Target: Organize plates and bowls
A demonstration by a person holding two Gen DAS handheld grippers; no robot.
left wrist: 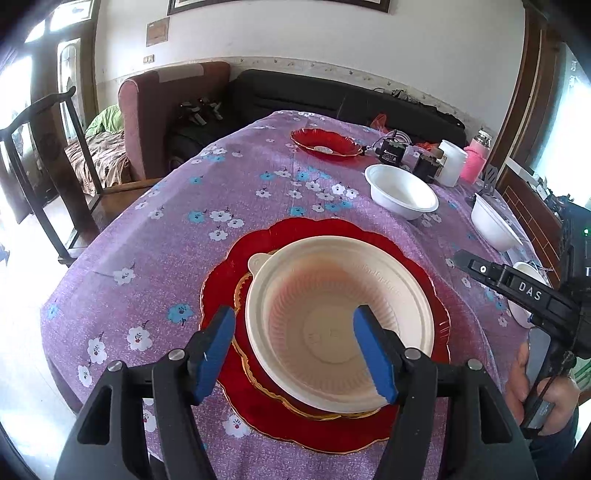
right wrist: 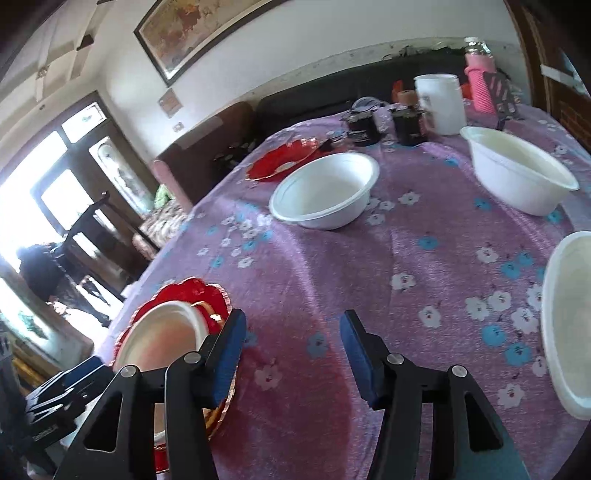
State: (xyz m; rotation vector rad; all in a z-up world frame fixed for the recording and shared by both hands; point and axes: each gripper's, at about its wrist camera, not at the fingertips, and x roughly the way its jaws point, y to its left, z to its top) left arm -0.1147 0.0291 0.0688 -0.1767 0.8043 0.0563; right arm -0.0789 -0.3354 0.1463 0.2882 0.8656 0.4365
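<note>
L gripper (left wrist: pixel 295 347) open, straddling near rim of cream bowl (left wrist: pixel 340 321) on red plate (left wrist: pixel 221 280), pads not touching. R gripper (right wrist: pixel 291 347) open over tablecloth (right wrist: pixel 369 258), nothing between.

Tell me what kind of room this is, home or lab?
Most likely a home living or dining room. A table under a purple floral tablecloth holds red plates and white bowls, a black sofa and an armchair stand behind it, and a framed picture hangs on the wall.
</note>
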